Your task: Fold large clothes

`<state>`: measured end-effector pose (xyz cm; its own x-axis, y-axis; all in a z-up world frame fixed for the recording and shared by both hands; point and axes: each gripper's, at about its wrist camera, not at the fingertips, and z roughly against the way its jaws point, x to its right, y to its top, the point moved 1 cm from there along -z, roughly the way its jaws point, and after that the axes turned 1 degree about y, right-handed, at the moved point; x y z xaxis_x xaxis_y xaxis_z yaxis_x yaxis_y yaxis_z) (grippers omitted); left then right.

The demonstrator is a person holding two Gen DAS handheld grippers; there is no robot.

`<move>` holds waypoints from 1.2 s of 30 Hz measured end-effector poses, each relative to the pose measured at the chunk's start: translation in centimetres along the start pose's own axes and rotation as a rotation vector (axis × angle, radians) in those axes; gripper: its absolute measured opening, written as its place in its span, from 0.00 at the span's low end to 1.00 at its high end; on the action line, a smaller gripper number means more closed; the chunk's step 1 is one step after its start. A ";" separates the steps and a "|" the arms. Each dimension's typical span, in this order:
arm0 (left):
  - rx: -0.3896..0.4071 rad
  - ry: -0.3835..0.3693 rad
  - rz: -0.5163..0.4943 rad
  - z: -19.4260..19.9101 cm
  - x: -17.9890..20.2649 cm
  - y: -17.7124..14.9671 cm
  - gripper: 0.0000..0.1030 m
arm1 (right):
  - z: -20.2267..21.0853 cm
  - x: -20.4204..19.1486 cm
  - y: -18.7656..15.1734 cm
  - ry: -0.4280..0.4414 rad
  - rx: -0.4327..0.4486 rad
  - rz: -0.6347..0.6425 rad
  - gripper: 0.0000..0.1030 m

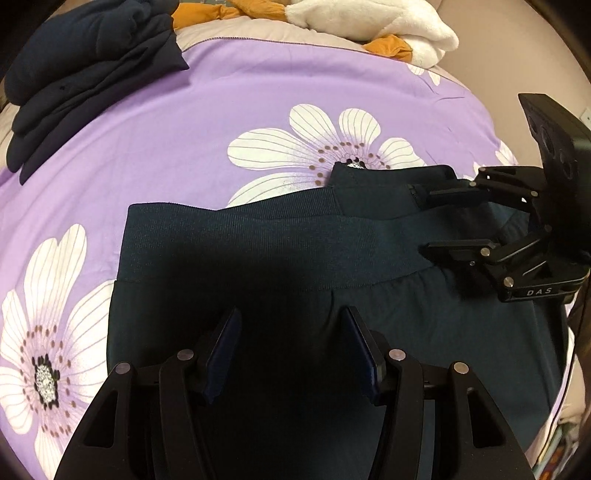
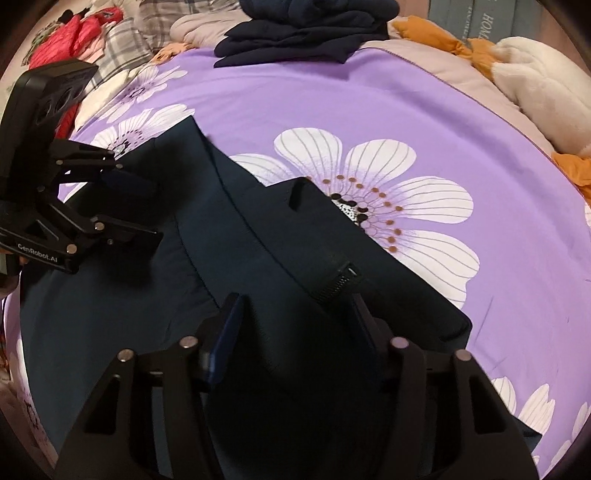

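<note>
A dark teal garment (image 1: 295, 251) with a ribbed waistband lies flat on the purple flowered bedspread (image 1: 184, 129); it also shows in the right wrist view (image 2: 229, 236). My left gripper (image 1: 291, 317) is open, hovering over the cloth below the waistband; it appears in the right wrist view (image 2: 147, 206) at the garment's left edge. My right gripper (image 2: 295, 299) is open over the waistband end by a zipper piece (image 2: 334, 282); in the left wrist view (image 1: 424, 221) it sits at the garment's right end, jaws apart.
A stack of folded dark navy clothes (image 1: 85, 74) lies at the far side of the bed (image 2: 310, 33). White and orange plush (image 1: 388, 33) lies at the far right. Red and plaid fabrics (image 2: 92, 33) lie far left.
</note>
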<state>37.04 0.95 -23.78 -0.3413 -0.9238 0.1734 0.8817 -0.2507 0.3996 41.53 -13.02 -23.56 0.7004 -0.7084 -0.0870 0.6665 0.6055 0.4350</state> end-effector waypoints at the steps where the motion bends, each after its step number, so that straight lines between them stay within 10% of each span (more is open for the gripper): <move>1: 0.002 0.001 -0.002 0.0 0.0 0.0 0.54 | 0.1 -0.2 0.0 0.010 -0.003 0.011 0.43; 8: 0.019 0.023 -0.022 -0.3 0.6 -0.2 0.54 | 0.3 -2.1 -0.9 -0.082 -0.031 0.091 0.08; 15: 0.039 0.061 -0.040 -0.3 1.0 -0.1 0.54 | 0.6 -4.0 -0.7 -0.330 0.025 0.209 0.04; 25: 0.069 0.088 -0.001 -1.2 0.2 1.7 0.54 | -0.5 -1.1 1.0 -0.392 0.046 0.118 0.04; 30: 0.097 0.129 -0.002 -1.0 0.7 1.5 0.54 | -1.1 -0.2 0.7 -0.339 0.053 0.008 0.13; 33: 0.110 0.156 0.002 -0.4 1.0 1.2 0.54 | 0.1 -0.4 0.5 -0.317 0.099 -0.063 0.49; 36: 0.128 0.166 0.016 0.5 1.2 0.7 0.54 | 1.6 -1.4 0.3 -0.320 0.153 -0.080 0.54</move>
<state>37.09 -0.18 -22.79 -0.2598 -0.9651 0.0342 0.8346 -0.2066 0.5107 40.35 -12.46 -21.86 0.5161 -0.8436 0.1484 0.6530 0.4996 0.5692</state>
